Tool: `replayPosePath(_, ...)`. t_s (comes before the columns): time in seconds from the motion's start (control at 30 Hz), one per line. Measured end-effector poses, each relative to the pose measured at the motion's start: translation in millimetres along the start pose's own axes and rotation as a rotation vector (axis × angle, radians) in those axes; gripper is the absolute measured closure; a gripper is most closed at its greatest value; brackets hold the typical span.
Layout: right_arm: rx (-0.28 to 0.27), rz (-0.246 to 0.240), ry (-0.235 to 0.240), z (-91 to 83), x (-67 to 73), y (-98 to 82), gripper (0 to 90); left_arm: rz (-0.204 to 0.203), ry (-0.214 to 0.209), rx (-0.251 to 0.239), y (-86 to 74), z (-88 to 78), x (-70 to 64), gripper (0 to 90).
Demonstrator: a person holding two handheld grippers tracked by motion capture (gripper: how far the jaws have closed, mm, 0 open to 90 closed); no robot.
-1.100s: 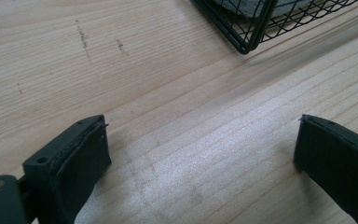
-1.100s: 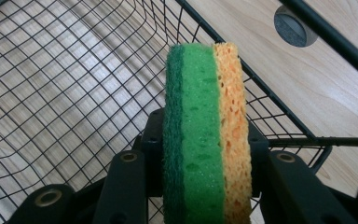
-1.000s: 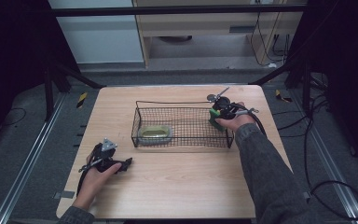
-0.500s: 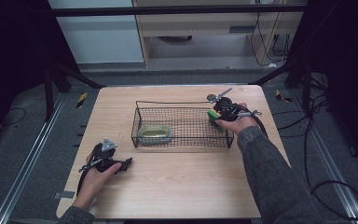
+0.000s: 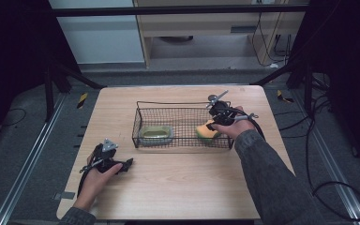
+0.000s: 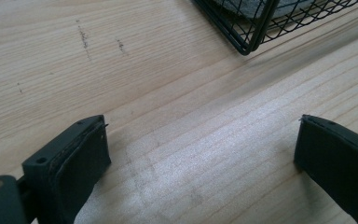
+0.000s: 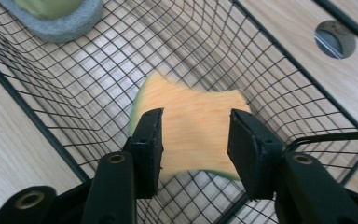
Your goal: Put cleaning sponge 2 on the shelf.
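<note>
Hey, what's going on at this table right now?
A person is working with a hand-held gripper in each hand at a wooden table. The right hand-held gripper is squeezing an orange sponge over the right end of a wire basket; its jaws have just been closing on the sponge. A grey dish with something green in it sits at the basket's left end. The left hand-held gripper rests open on bare tabletop near the basket's corner.

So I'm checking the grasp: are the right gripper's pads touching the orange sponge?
Touching. In the right gripper view the right gripper has both pads pressed into the orange sponge, pinching its sides inward above the wire basket.
</note>
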State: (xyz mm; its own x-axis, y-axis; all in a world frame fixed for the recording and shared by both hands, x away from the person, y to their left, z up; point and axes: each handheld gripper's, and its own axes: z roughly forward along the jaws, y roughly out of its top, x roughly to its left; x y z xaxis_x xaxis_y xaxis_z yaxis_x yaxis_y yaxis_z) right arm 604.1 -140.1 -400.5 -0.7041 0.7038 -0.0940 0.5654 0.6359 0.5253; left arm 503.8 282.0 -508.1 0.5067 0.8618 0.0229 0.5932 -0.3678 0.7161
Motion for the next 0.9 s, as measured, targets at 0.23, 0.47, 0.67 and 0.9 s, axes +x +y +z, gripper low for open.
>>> replayPosePath(0.23,-0.010,0.001,0.013,-0.4,1.4,0.3,48.4,0.002,0.001,0.001,0.4,0.3,0.3,1.8)
replayPosePath(0.47,-0.084,0.049,-0.021,-16.9,-2.7,-3.5,31.0,0.003,0.000,0.001,0.4,0.3,0.3,1.8)
replayPosePath(0.67,-0.194,0.102,-0.068,-36.1,-8.2,-19.6,11.2,0.004,-0.001,0.000,0.3,0.3,0.4,1.8)
replayPosePath(0.9,-0.290,0.245,-0.158,-58.8,-27.6,-66.4,8.3,0.005,-0.002,0.000,0.3,0.3,0.5,1.8)
